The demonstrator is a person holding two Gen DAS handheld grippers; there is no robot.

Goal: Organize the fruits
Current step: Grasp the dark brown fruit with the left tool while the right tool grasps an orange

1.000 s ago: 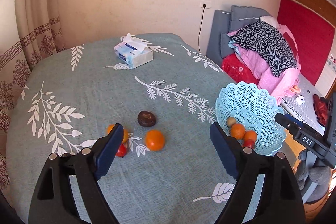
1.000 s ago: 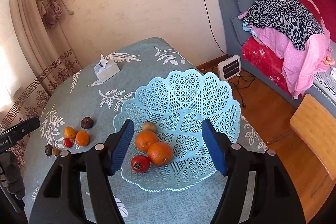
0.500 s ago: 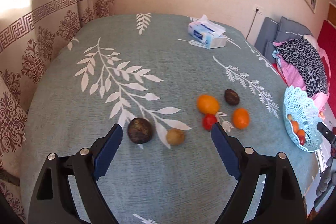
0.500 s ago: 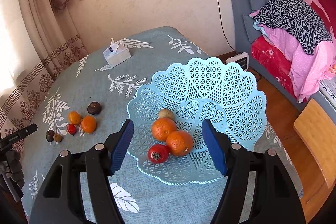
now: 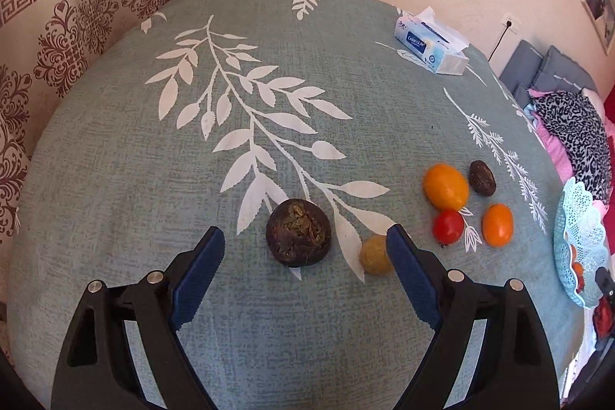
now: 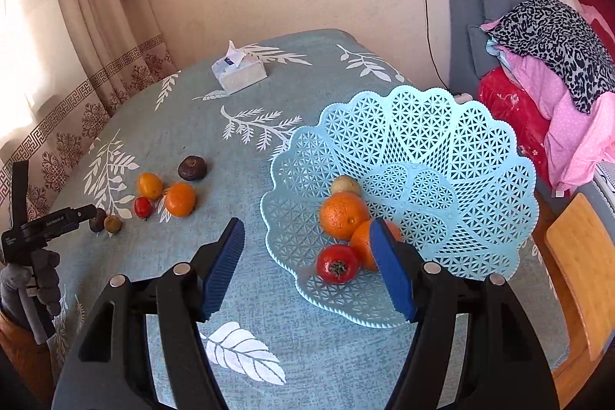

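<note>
I've swung the left gripper (image 5: 303, 243) from the basket (image 6: 480, 148) over to the dark fruit (image 5: 298, 232), jaws spread, empty. Right gripper (image 6: 307, 237) idles wide beside basket. Pickup next, likely.

Leaf-print table (image 5: 115, 179) (fruits (image 5: 298, 238), basket (image 6: 442, 156), tissues (image 5: 430, 43))

Both grippers are alike: the left gripper (image 5: 301, 252) and right gripper (image 6: 307, 244) have glossy black plastic frames with triangular cut-outs, silver round screws at the joints, and ribbed blue pads (image 6: 225, 268) lining the jaws.
</note>
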